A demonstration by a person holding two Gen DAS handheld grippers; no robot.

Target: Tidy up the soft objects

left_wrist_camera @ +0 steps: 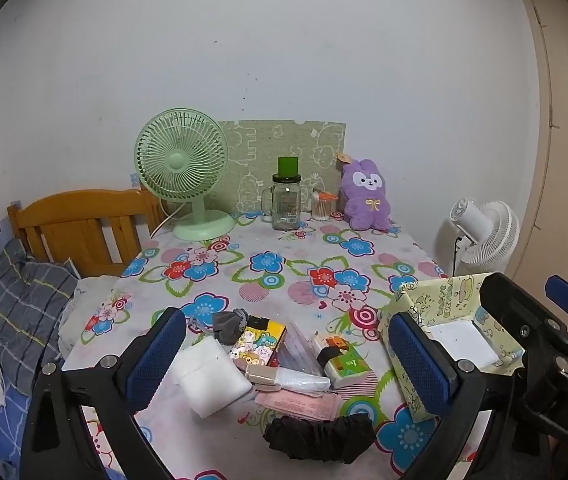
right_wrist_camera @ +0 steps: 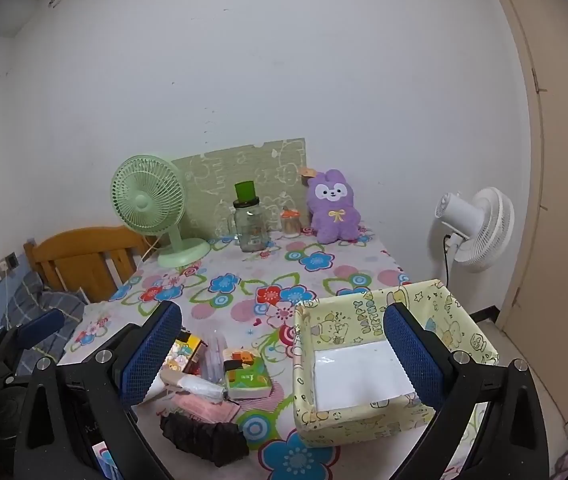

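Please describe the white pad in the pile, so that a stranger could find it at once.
On the flowered table, a pile of small things lies at the near edge, left of the yellow box. The white pad is at the pile's left end. It alone is plain white, puffy and square.

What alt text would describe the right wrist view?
Two open blue-padded fingers frame a floral tablecloth holding an empty yellow cartoon-print box beside a pile of small packets and black cloth; behind stand a green fan and purple plush.
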